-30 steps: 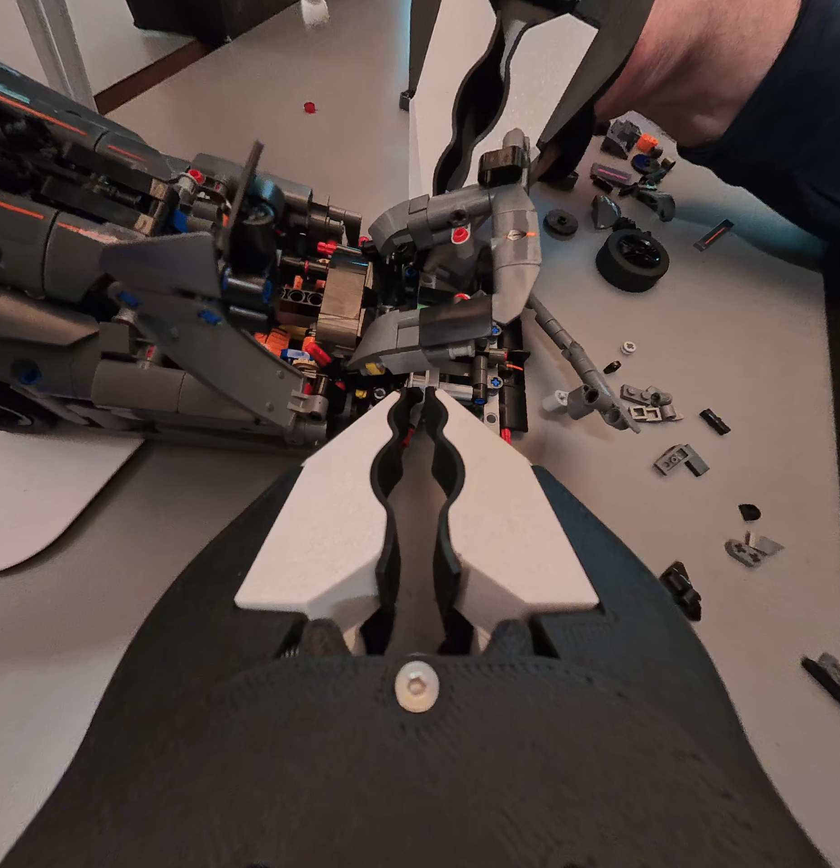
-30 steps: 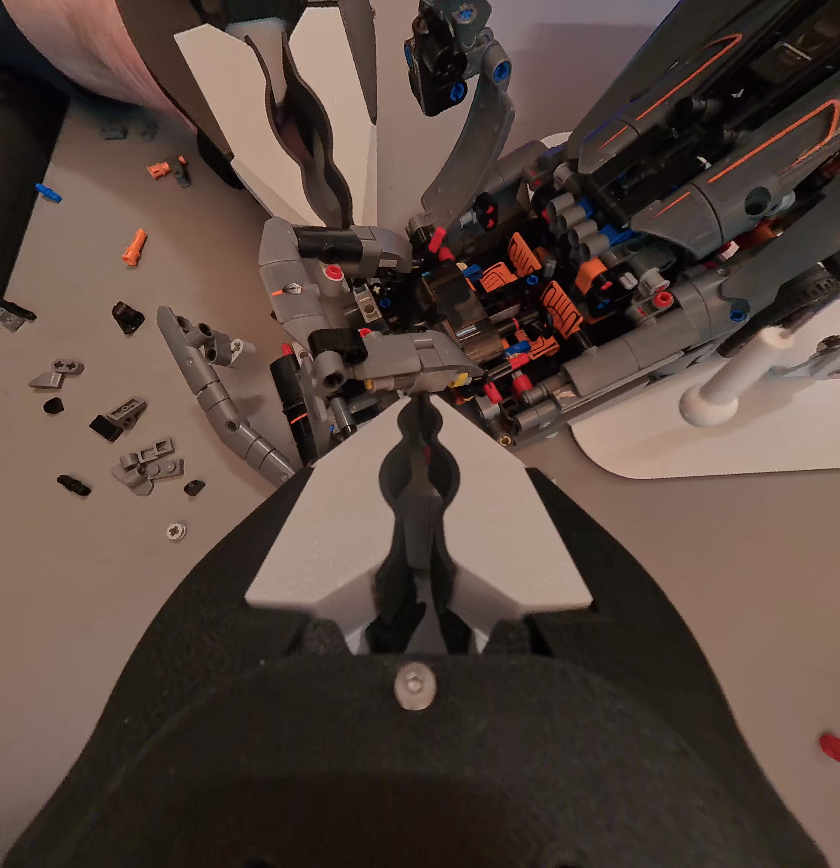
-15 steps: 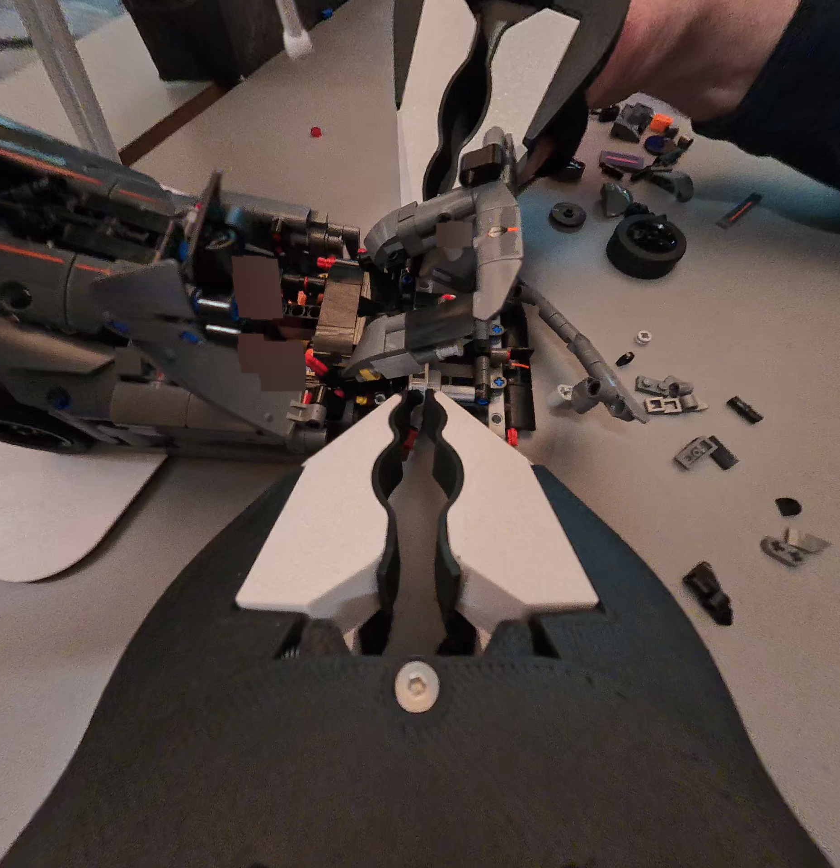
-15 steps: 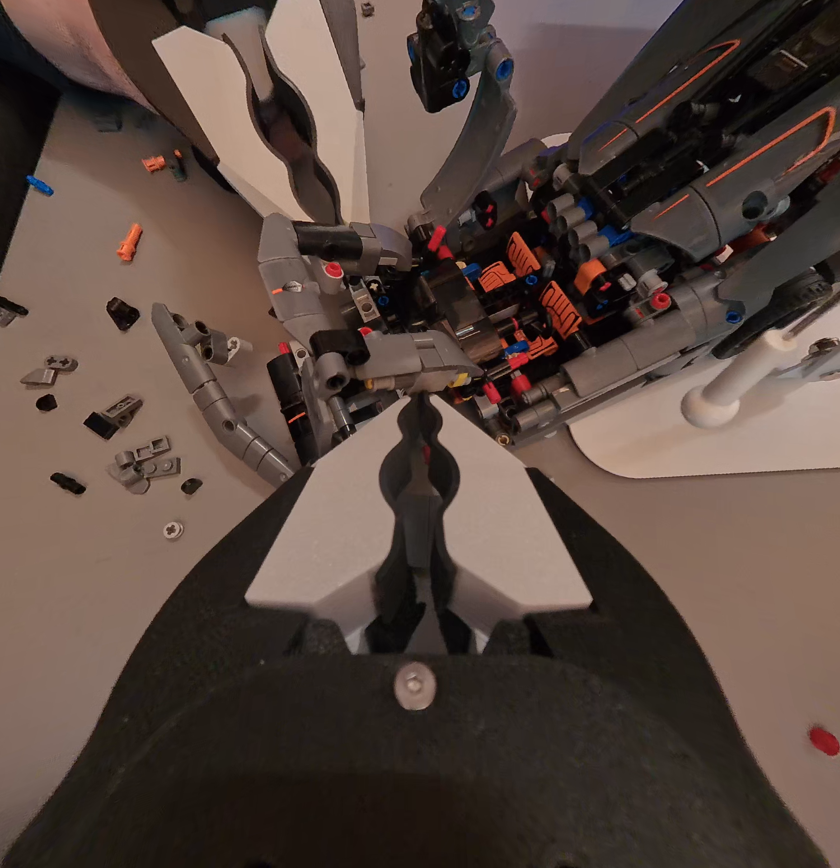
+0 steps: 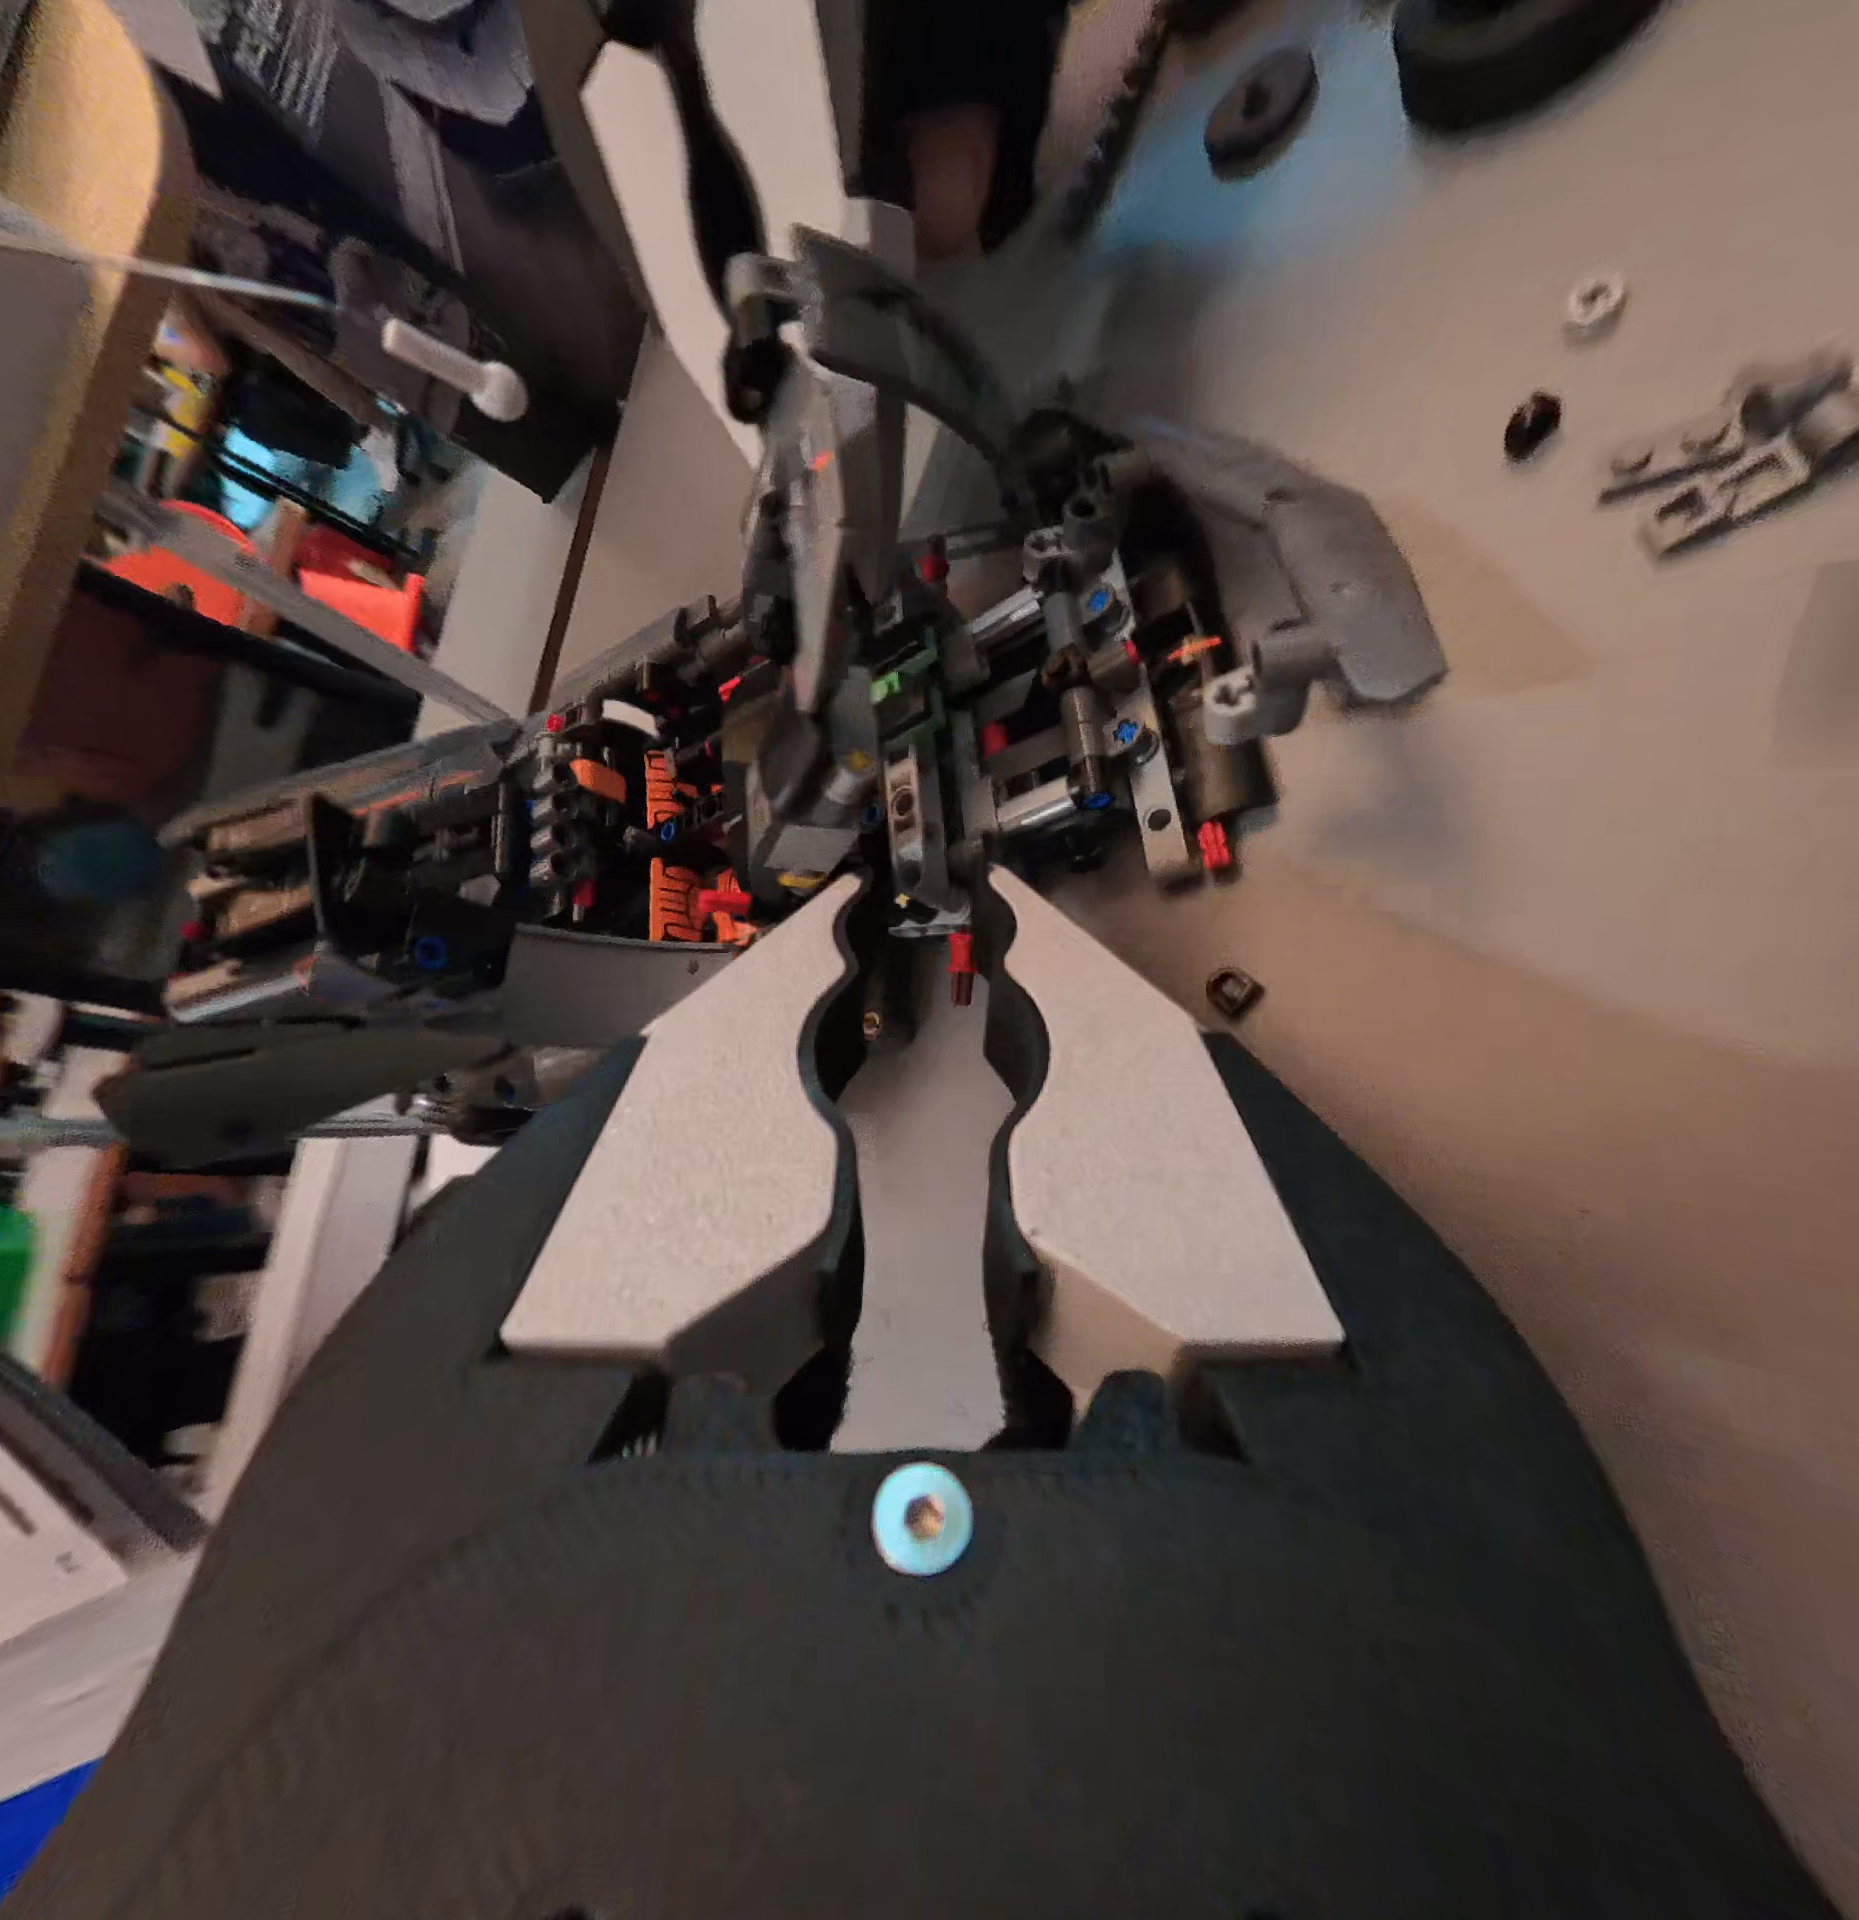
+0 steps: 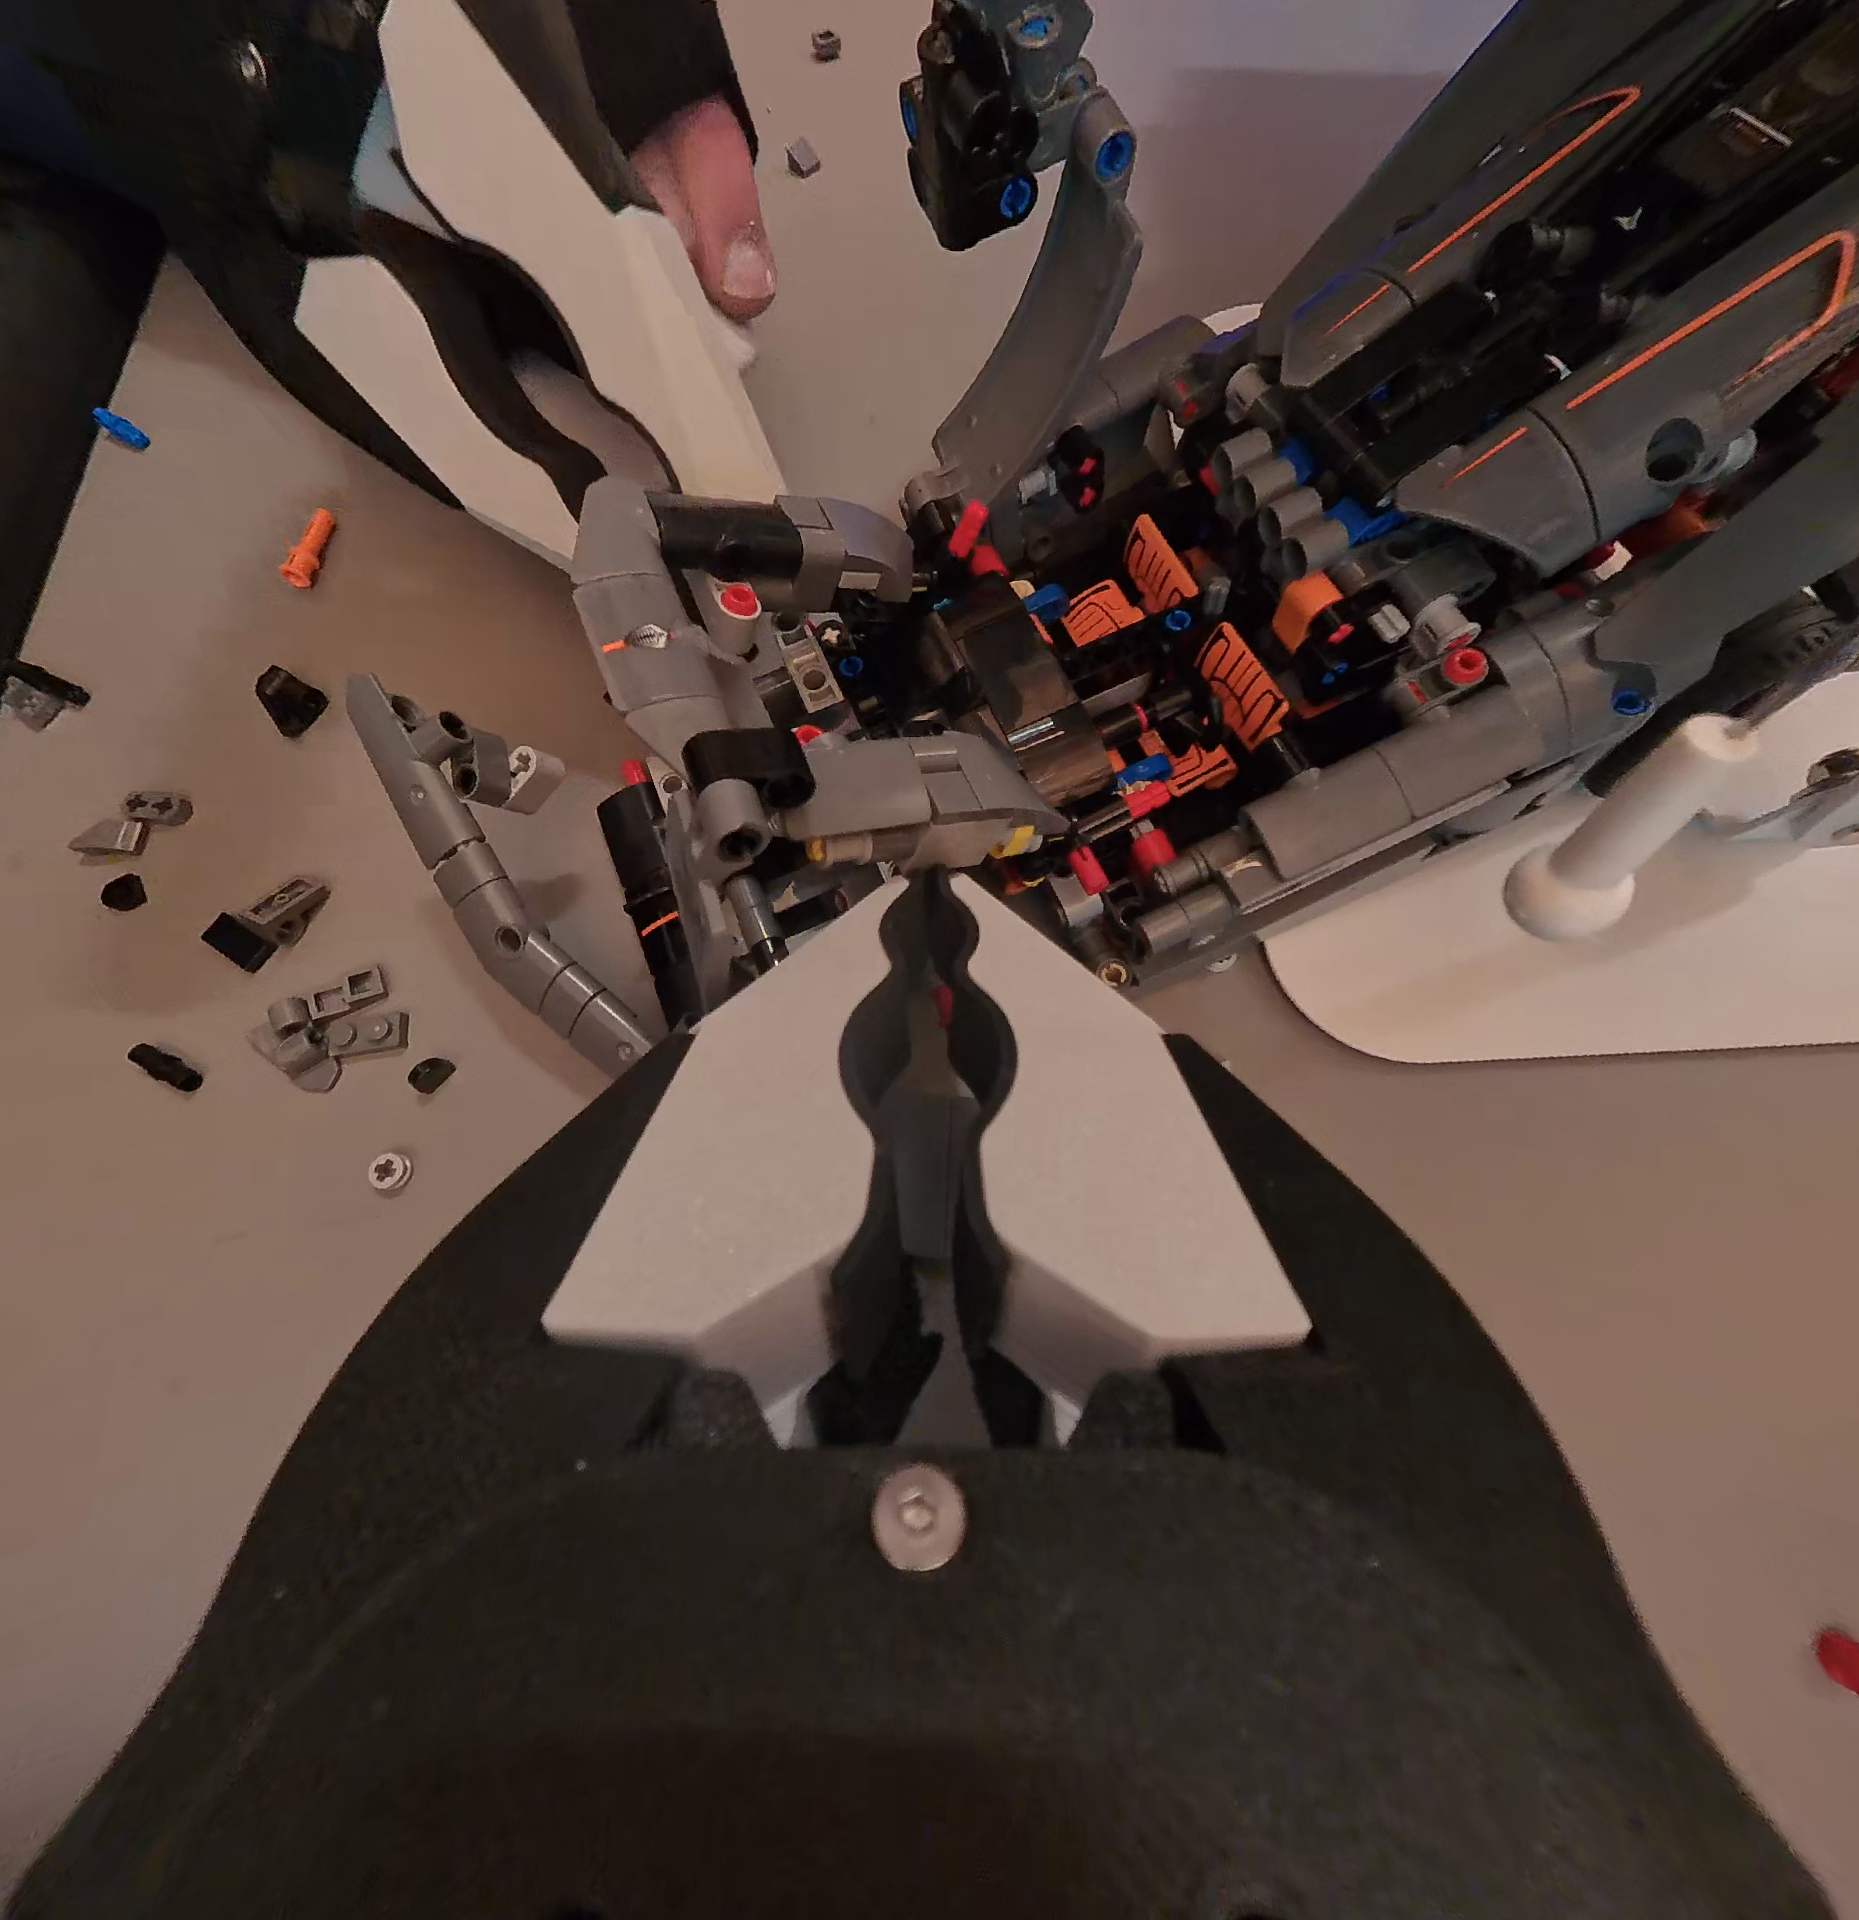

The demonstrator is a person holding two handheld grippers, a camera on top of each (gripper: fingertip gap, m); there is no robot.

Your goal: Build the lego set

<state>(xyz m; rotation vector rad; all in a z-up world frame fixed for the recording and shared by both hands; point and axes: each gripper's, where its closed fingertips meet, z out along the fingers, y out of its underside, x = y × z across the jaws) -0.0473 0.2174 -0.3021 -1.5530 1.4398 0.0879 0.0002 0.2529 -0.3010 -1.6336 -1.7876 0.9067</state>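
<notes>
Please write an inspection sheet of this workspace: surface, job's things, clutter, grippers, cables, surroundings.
Surface: grey table, a white board under the model.
Job's things: dark grey lego car, partly built, orange seats showing.
Clutter: loose grey curved beam, orange pin, small grey and black pieces around.
Grippers: right gripper shut on the car's edge; left gripper open at the car.
Cables: nothing seen.
Surroundings: blurred shelves in the left wrist view.

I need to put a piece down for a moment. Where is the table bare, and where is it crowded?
In the right wrist view, bare table lies right of the right gripper, below the white base plate; only a red stud sits there. Crowded: the scattered loose pieces to the left, and around the lego car.
</notes>
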